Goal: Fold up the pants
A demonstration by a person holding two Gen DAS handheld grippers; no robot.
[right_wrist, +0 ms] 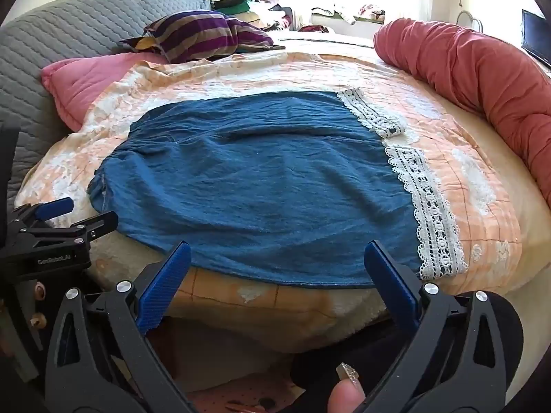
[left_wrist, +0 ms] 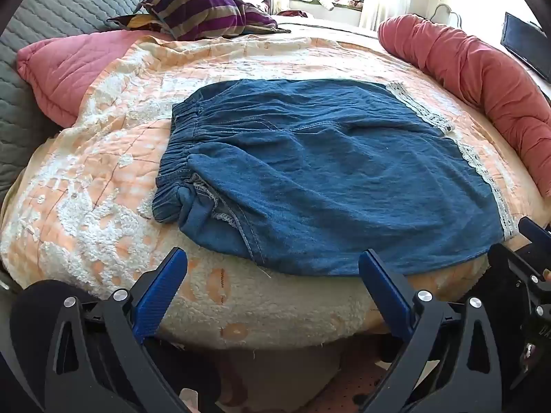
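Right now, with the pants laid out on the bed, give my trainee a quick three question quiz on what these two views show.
1. True or false: the left hand-held gripper is shut on the pants.
2. Which trim runs along the pants' leg hems? A) red ribbon B) white lace C) black zip
3. Fill in: beyond the pants, at the far side of the bed, lies a purple ______ pillow.

Key:
1. False. Its jaws stand open with nothing between them, short of the near edge of the pants; the right hand-held gripper is open too.
2. B, the lace.
3. Striped: the pillow.
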